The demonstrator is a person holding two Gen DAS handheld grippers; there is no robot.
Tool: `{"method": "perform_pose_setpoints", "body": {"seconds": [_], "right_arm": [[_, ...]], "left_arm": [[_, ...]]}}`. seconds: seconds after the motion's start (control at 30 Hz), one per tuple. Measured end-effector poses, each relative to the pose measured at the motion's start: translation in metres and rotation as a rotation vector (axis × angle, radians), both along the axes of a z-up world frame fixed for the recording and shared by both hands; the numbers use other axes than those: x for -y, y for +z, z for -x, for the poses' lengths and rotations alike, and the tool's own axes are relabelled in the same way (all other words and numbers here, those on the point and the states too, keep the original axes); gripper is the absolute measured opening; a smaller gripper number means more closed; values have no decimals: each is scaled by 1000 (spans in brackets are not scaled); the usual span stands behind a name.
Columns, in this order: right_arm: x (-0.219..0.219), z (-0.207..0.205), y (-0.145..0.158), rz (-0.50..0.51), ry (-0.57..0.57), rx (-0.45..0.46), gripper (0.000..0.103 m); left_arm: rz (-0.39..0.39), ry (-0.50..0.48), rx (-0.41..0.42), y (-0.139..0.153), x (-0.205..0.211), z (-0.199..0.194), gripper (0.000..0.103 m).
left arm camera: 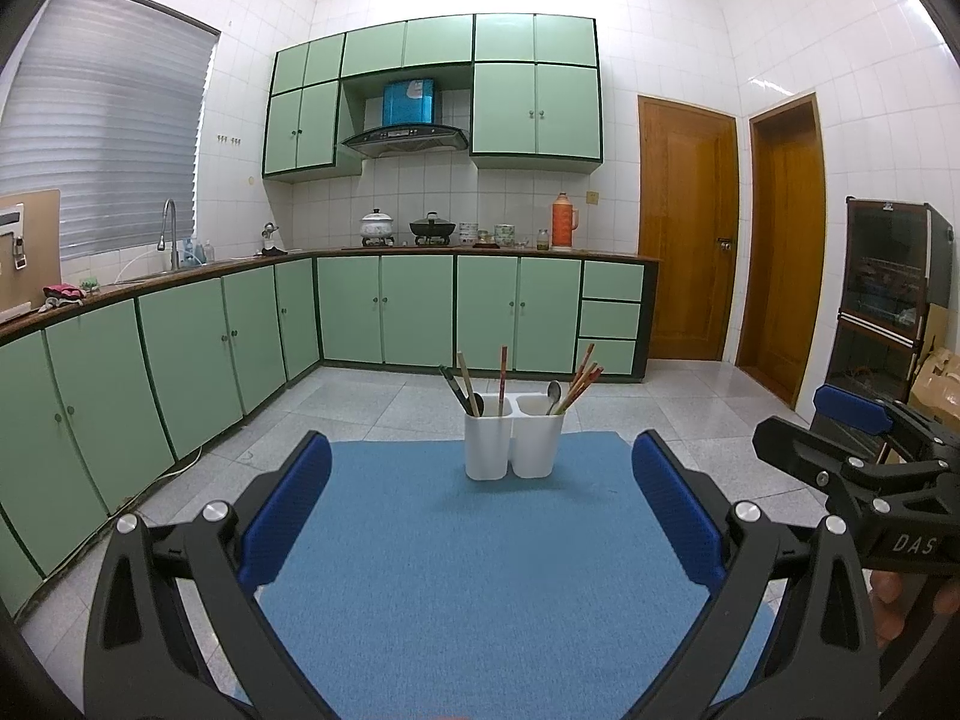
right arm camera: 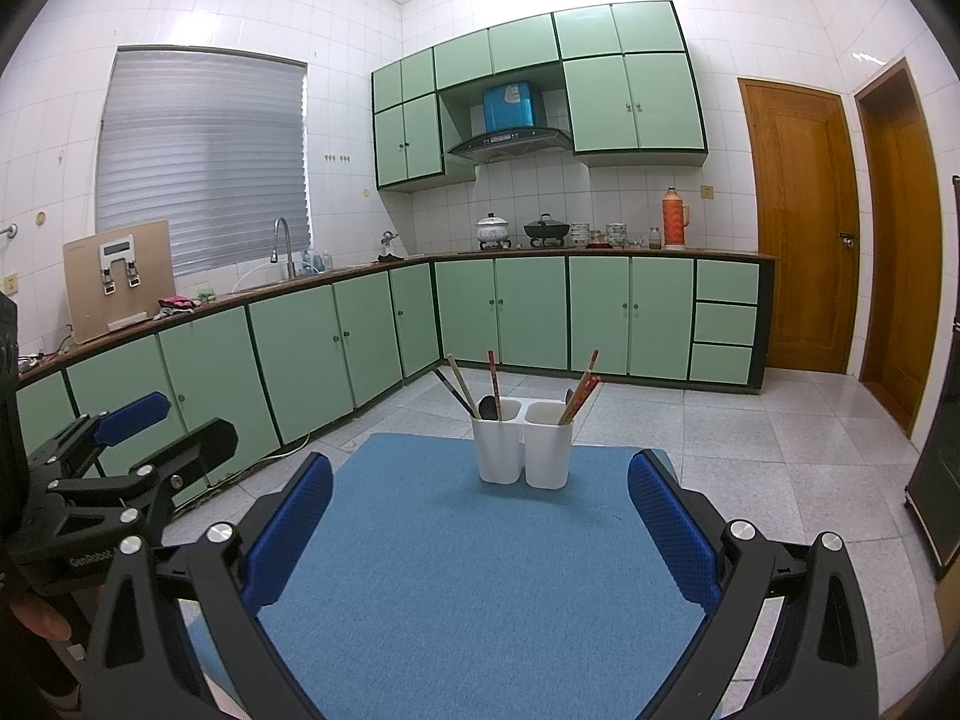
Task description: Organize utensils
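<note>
A white two-compartment utensil holder stands upright at the far end of a blue mat. Its left cup holds a dark spoon, black and beige chopsticks and one red chopstick. The right cup holds a metal spoon and several reddish chopsticks. My left gripper hovers open over the near mat, well short of the holder, with nothing between its fingers. My right gripper is likewise open and empty; it also shows at the right edge of the left wrist view as the right gripper.
Green kitchen cabinets run along the left and far walls, with a sink tap, pots and an orange thermos on the counter. Two wooden doors stand at the right. A dark cabinet is at the far right. Grey tiled floor surrounds the mat.
</note>
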State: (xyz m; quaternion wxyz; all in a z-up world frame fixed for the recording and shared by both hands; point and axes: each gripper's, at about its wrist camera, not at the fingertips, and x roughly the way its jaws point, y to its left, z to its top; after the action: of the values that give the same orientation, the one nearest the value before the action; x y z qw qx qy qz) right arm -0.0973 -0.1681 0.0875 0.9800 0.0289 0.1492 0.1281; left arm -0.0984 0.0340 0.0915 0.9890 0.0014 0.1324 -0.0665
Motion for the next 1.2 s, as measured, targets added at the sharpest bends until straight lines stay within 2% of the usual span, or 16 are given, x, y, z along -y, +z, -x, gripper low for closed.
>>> {"method": "perform_pose_setpoints", "body": {"seconds": [1.2], "right_arm": [[-2, -1, -4, 0, 0, -2, 97]], "left_arm": [[10, 3, -3, -7, -4, -2, 97]]}}
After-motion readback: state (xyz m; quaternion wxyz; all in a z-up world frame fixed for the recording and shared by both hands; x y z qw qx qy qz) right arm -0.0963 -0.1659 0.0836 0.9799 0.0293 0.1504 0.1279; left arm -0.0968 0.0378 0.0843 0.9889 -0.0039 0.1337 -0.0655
